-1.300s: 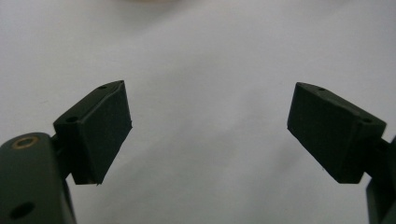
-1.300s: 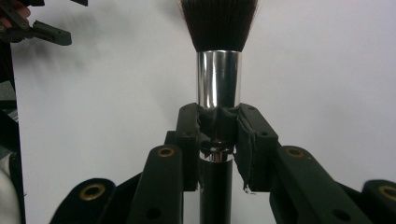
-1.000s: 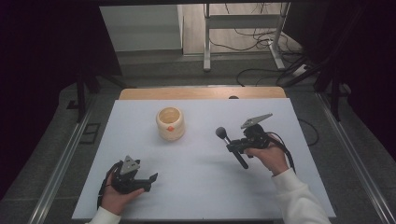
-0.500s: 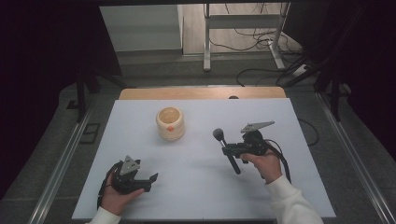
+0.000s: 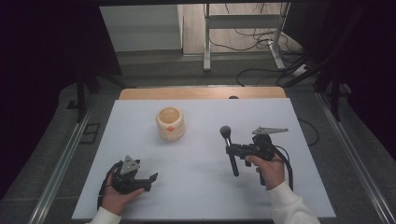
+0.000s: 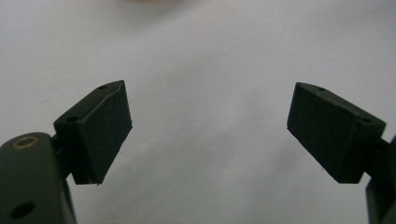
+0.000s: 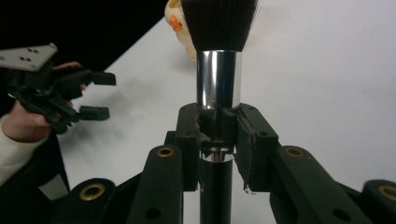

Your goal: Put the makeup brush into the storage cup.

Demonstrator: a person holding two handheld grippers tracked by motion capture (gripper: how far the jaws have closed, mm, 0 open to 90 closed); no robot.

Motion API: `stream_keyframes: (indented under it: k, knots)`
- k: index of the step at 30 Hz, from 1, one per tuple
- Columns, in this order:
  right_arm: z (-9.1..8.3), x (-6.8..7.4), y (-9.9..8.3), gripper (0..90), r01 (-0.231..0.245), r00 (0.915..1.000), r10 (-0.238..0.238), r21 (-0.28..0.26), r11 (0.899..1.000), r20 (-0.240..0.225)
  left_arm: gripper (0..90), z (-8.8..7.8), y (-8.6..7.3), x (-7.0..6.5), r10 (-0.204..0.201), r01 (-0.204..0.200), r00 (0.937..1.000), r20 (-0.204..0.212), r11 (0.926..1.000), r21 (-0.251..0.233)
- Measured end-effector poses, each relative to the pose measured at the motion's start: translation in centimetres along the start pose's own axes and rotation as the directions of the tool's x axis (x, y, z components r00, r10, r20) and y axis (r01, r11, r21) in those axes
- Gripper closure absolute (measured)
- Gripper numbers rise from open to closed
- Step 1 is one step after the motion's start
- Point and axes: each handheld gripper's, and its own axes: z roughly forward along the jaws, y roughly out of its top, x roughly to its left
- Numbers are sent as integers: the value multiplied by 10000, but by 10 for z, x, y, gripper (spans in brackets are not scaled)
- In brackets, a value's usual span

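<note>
No readable text, label, brand, number or sign in any view. The cream cup (image 5: 170,123) carries just a small orange mark with no letters to make out, and the brush (image 7: 218,51), its metal ferrule and both grippers' black bodies are plain.
</note>
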Motion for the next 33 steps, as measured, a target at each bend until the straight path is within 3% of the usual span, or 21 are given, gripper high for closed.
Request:
stream_keyframes:
  k: [8,15,22,33]
  knots:
    - [1,4,-1,721,-28,9997,22,-238,9997,-246,144,-2,2,-2,-131,130,9999,-50,9997,-190]
    - [1,3,0,721,1,9992,-14,-307,9995,-402,139,-6,11,-6,-442,460,9985,319,9972,-586]
    - [-1,7,2,721,189,9988,-208,-425,9989,-450,141,-10,26,-17,-242,302,9975,660,9954,-909]
    - [6,7,1,720,269,9985,-284,-325,9991,-470,145,-1,51,-32,155,-55,9955,937,9943,-1069]
